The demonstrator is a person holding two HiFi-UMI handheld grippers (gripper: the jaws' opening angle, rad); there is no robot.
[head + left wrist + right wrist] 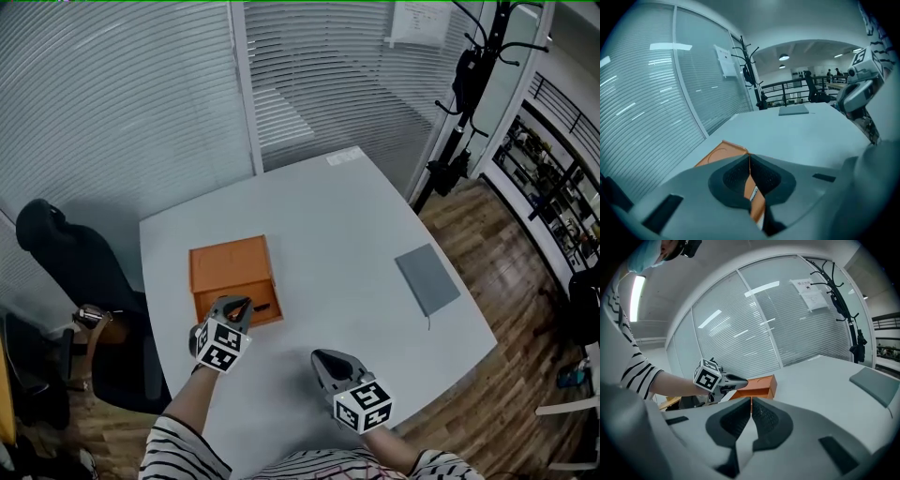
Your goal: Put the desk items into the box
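Black office chair sitting off left edge of white table. Orange rectangular cardboard box lying closed on table's left part. Left gripper hovering at box's near edge, jaws pressing together at tips, nothing clearly held, orange of box showing through gap below. Right gripper hanging over bare tabletop, jaws meeting, empty. Flat grey notebook lying well apart, near table's right edge.

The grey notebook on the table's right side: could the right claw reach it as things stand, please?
Probably yes. Only bare table lies between the right claw and the grey notebook, with nothing in the way; its jaws are together and would need opening first.
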